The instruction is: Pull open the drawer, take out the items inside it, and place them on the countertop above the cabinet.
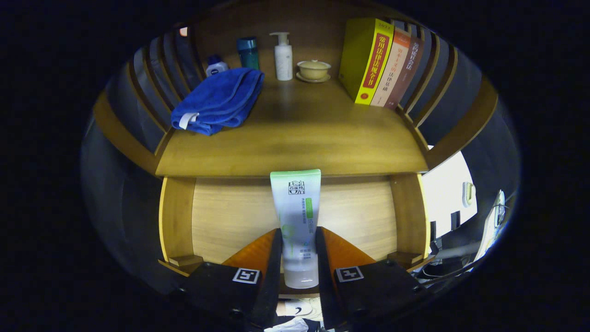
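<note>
A white squeeze tube with a green end (297,216) stands upright between my fingers, and my gripper (297,240) is shut on its lower half. Below and behind the tube lies the open drawer (239,212), with its pale wooden bottom bare and its side walls showing left and right. The wooden countertop (295,138) stretches just beyond the tube's top edge.
On the countertop lie a folded blue towel (216,101) at the left, a small white jar (215,65), a teal bottle (248,52), a white pump bottle (283,56) and a lidded cup on a saucer (313,70) at the back. Three books (382,62) lean at the right. Slatted rails fence both sides.
</note>
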Motion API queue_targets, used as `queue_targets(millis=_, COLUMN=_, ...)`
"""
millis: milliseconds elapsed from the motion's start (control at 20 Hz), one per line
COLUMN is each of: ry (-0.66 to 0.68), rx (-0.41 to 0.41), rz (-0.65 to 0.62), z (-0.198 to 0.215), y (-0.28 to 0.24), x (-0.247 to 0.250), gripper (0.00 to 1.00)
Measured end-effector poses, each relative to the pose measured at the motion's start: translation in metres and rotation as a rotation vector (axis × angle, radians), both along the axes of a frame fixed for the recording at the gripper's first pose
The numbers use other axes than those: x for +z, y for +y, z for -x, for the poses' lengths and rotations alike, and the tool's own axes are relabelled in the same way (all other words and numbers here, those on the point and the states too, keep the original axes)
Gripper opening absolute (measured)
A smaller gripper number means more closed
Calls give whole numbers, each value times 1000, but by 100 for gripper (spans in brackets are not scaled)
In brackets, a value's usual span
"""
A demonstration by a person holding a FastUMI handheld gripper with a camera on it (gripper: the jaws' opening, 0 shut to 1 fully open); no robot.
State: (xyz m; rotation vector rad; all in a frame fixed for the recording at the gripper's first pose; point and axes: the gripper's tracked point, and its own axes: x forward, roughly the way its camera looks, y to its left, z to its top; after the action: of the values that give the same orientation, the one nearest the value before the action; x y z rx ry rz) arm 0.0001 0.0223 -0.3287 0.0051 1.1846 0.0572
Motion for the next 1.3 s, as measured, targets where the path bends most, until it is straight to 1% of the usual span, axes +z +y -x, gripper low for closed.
queue_targets(millis=250, ry=-42, rx=3, rz=6, z=-39, y=5, x=23, gripper=46)
queue_targets(millis=450, ry=-55, rx=7, rz=32, z=-73, y=13, x=23, gripper=46)
queue_targets(millis=600, ry=-36, rx=-1, rz=44, z=-93, y=19, x=5, gripper=46)
queue_targets(millis=800, ry=-26, rx=6, rz=102, z=-126, y=9, x=-22, gripper=46)
queue_targets(millis=1000, ry=-38, rx=-32, rz=105, z=-161, y=1, x=-39, gripper=46)
queue_targets(millis=1250, ry=-44, rx=-1, rz=144, z=-183, y=-11, x=-56, gripper=46)
queue_targets(millis=1300, ry=-42, rx=-5, rz=143, z=-184, y=-12, x=-59, gripper=47)
